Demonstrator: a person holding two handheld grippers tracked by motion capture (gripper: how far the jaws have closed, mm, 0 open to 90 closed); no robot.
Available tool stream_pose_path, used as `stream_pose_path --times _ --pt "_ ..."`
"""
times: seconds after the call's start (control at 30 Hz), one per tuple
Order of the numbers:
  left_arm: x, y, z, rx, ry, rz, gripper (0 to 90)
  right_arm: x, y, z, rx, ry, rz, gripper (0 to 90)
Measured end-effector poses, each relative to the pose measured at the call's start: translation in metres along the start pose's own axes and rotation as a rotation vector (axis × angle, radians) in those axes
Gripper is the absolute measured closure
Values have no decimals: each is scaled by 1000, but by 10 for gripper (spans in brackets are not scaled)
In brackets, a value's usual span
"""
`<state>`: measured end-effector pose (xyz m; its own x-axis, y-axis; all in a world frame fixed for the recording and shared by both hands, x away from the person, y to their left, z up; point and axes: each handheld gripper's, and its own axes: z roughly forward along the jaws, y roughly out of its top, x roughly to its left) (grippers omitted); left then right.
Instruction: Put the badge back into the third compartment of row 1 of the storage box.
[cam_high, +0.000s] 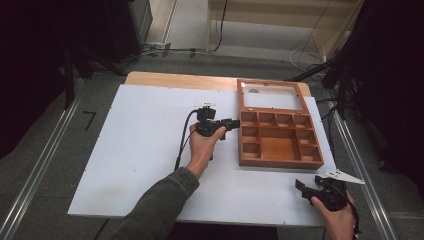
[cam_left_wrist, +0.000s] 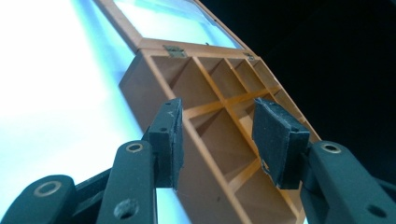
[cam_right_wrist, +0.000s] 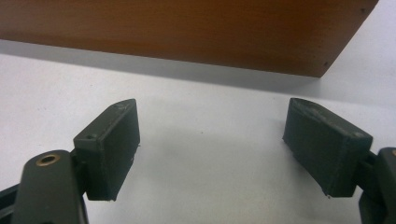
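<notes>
Left tongs (cam_high: 233, 123) parted astride wooden box (cam_high: 278, 146) wall, perhaps to steady it; right tongs (cam_high: 303, 186) parted, empty, waiting nearby.

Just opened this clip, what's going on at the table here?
A person sits at a white table with a two-jaw gripper in each hand. An open wooden compartment box, its glass lid folded back, lies on the far right of the table. The left gripper is open at the box's left wall, one jaw outside it and one over the compartments. The right gripper, also open, rests near the table's front edge, pointing at the box.
</notes>
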<state>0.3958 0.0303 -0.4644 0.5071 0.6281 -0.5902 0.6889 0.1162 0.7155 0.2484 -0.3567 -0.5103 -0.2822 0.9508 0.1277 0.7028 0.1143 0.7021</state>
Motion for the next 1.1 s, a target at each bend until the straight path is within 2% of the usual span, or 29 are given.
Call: stream_pose_path --times 0.43,0.77,1.1 --pt "23 -18 -34 -13 27 -33 506 1 0 1 3 -7 -4 169" --pt "41 -31 -69 -42 52 -56 493 1 0 1 5 -9 -2 169" --pt "51 -45 -101 -72 64 -76 458 1 0 0 5 -9 -4 169"
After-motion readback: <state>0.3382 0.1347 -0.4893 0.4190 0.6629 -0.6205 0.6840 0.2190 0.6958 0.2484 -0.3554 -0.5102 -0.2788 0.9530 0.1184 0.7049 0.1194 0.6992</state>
